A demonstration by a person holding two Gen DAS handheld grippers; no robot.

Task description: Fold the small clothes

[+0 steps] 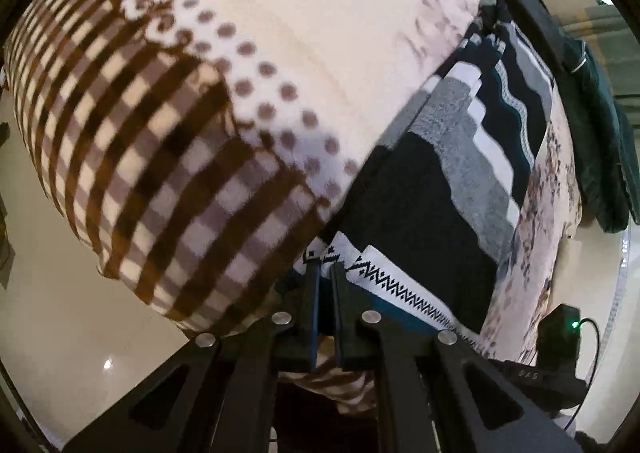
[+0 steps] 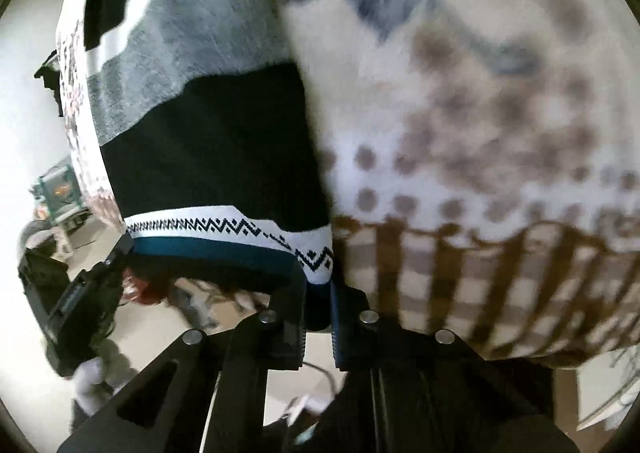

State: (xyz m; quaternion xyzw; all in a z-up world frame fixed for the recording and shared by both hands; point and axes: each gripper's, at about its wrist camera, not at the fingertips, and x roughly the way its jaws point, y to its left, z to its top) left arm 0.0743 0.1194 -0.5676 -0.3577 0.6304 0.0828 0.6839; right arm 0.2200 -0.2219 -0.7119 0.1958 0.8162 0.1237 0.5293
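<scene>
A knit sweater (image 1: 452,189) with black, grey, white and teal bands and a zigzag hem lies on a cream blanket (image 1: 248,65) with brown dots and checks. My left gripper (image 1: 326,277) is shut on the sweater's hem corner at the blanket's near edge. In the right wrist view the sweater (image 2: 208,133) lies left of centre, and my right gripper (image 2: 319,293) is shut on the other hem corner. The other gripper's black body (image 2: 80,305) shows at the left there.
The blanket (image 2: 460,125) covers a raised surface that drops off to a pale floor (image 1: 60,313). A dark green garment (image 1: 604,141) hangs at the right edge. A black device with a green light (image 1: 560,333) sits at lower right.
</scene>
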